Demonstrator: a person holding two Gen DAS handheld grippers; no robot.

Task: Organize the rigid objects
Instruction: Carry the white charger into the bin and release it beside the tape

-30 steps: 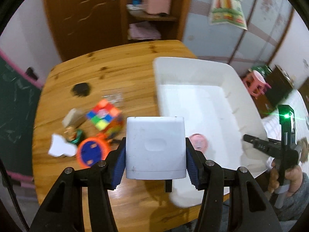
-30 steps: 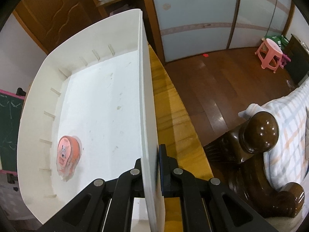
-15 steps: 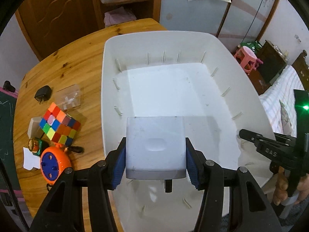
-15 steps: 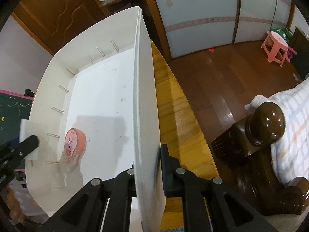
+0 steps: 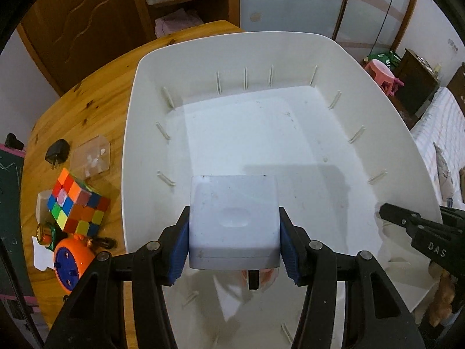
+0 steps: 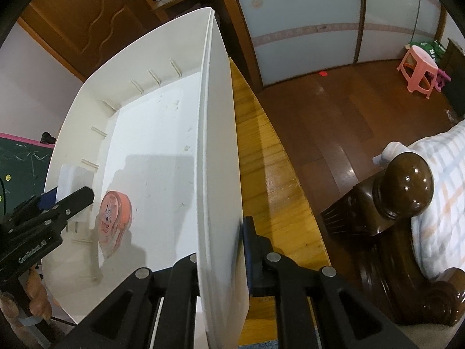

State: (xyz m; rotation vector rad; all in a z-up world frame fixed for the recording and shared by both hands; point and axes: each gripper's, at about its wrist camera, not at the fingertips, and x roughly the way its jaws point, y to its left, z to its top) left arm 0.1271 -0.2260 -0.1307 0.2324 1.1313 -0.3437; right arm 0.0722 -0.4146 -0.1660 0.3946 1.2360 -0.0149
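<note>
My left gripper (image 5: 234,228) is shut on a white square plug block (image 5: 232,203), blue pads on its two sides, prongs pointing down. It hangs inside the white bin (image 5: 136,122), low over the near part of its floor. A pink round case (image 6: 114,218) lies on the bin floor just under the block; in the left wrist view only a sliver of the case (image 5: 268,279) shows. My right gripper (image 6: 222,241) is shut on the bin's right wall (image 6: 218,145), one finger inside and one outside. The right gripper's fingers (image 5: 401,221) show at the bin's right rim.
On the wooden table (image 5: 87,101) left of the bin lie a colour cube (image 5: 77,206), an orange round toy (image 5: 72,264), a clear plastic box (image 5: 90,157) and a black charger (image 5: 56,151). A dark bedpost (image 6: 407,186) and a bed stand right of the table's edge.
My left gripper carried the plug block to the right from over the table to over the bin and sank into it. The right gripper kept its hold on the bin wall.
</note>
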